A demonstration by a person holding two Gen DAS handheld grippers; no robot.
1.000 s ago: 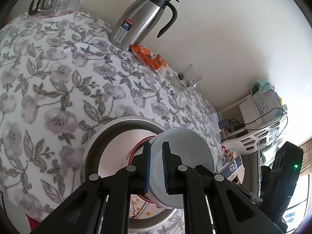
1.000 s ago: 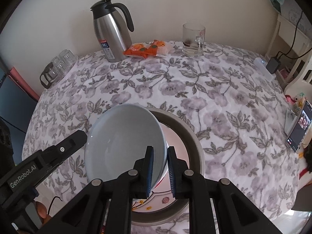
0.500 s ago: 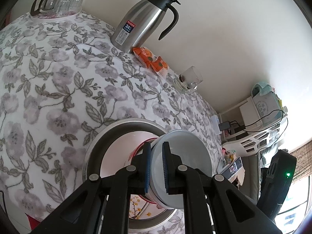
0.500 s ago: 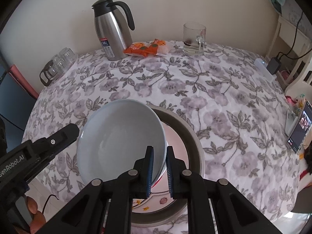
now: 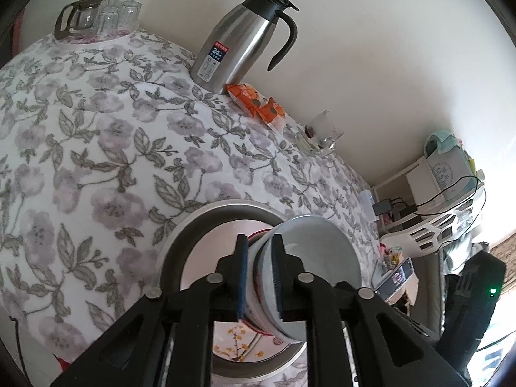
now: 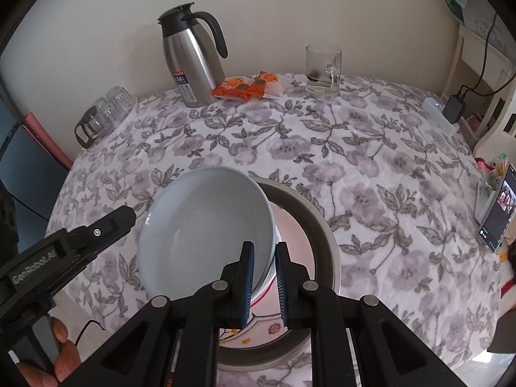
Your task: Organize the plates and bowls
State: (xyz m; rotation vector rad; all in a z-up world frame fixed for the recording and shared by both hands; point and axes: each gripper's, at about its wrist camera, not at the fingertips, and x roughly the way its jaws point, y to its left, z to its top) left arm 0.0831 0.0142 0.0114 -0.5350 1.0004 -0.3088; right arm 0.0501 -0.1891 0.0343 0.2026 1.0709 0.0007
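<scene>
A pale blue bowl (image 6: 206,225) is held tilted above a round metal tray (image 6: 325,242). It sits nested in a white bowl with a red rim (image 6: 264,293). My right gripper (image 6: 262,282) is shut on the right rims of both bowls. My left gripper (image 5: 259,277) is shut on the left rims of the nested bowls (image 5: 319,258); it also shows in the right wrist view (image 6: 119,219) at the bowl's left side. A plate with yellow flowers (image 5: 235,342) lies in the tray (image 5: 193,225).
The round table has a floral cloth (image 6: 322,154). At the back stand a steel thermos jug (image 6: 192,61), orange snack packs (image 6: 248,85), a glass mug (image 6: 322,71) and a glass pot with cups (image 6: 103,113). A phone (image 6: 498,209) leans at the right edge.
Both grippers have lifted the nested bowls a little higher above the tray and tilted them further. Grips are unchanged.
</scene>
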